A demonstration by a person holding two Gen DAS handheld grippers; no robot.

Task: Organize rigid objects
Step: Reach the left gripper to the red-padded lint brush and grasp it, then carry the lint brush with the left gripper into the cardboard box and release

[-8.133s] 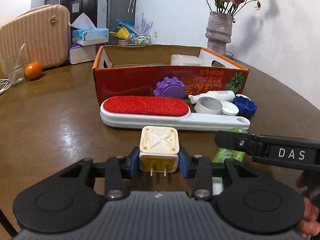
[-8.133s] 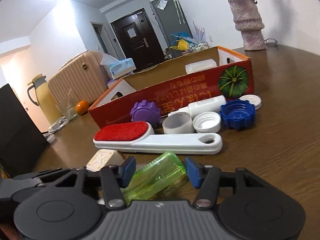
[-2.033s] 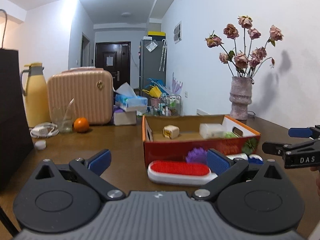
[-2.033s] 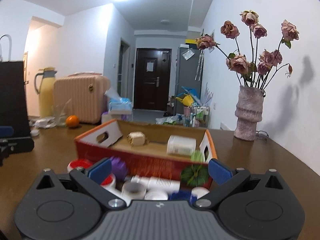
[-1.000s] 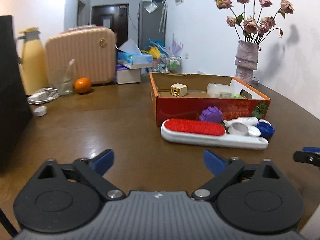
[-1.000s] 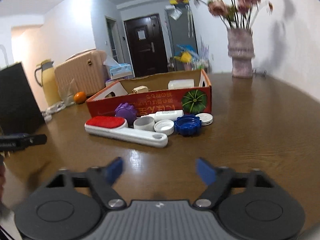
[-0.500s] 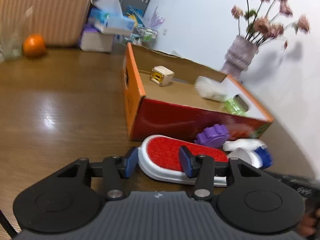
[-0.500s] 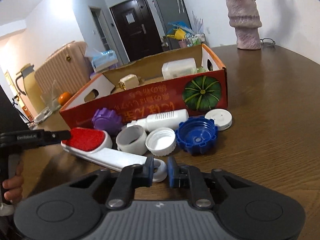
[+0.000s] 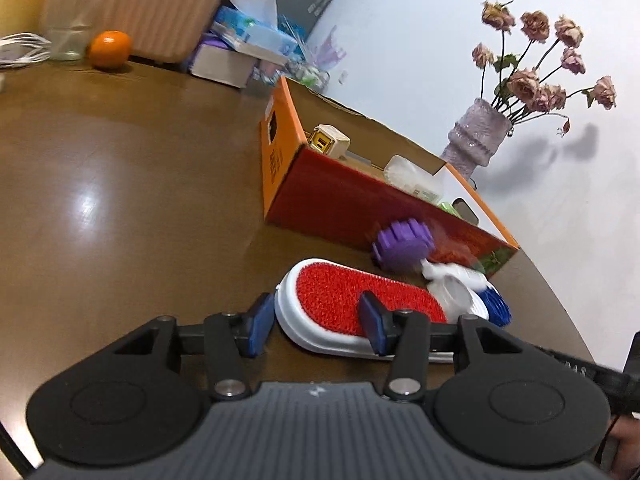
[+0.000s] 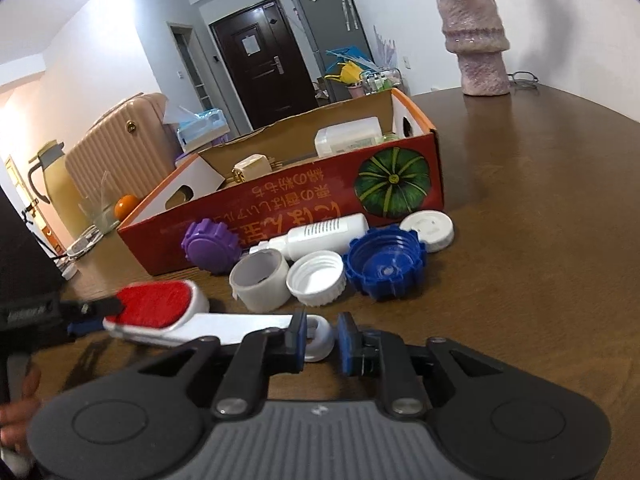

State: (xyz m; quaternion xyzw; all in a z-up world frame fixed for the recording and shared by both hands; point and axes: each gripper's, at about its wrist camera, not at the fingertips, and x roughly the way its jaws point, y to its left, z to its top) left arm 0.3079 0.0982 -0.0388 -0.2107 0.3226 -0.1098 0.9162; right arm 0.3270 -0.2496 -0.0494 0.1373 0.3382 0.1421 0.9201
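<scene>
A white lint brush with a red pad (image 9: 344,304) (image 10: 160,312) is held between both grippers, just above the table. My left gripper (image 9: 316,326) is shut on its red head end. My right gripper (image 10: 322,338) is shut on the ring end of its handle (image 10: 318,336). Behind it stands the red cardboard box (image 9: 360,208) (image 10: 304,196), holding a cream plug adapter (image 9: 330,142) (image 10: 252,166) and a clear plastic case (image 10: 348,136). A purple cap (image 10: 210,246), white bottle (image 10: 320,236), white caps (image 10: 318,278) and a blue cap (image 10: 386,262) lie in front of the box.
A vase of dried roses (image 9: 478,140) (image 10: 478,48) stands behind the box on the round wooden table (image 9: 120,200). An orange (image 9: 110,48), a glass (image 9: 70,32), a tissue box (image 9: 256,36) and a beige suitcase (image 10: 116,148) are at the far left.
Both grippers have closed in on the lint brush, the left on its head and the right on its handle ring. The brush has lifted and tilted slightly.
</scene>
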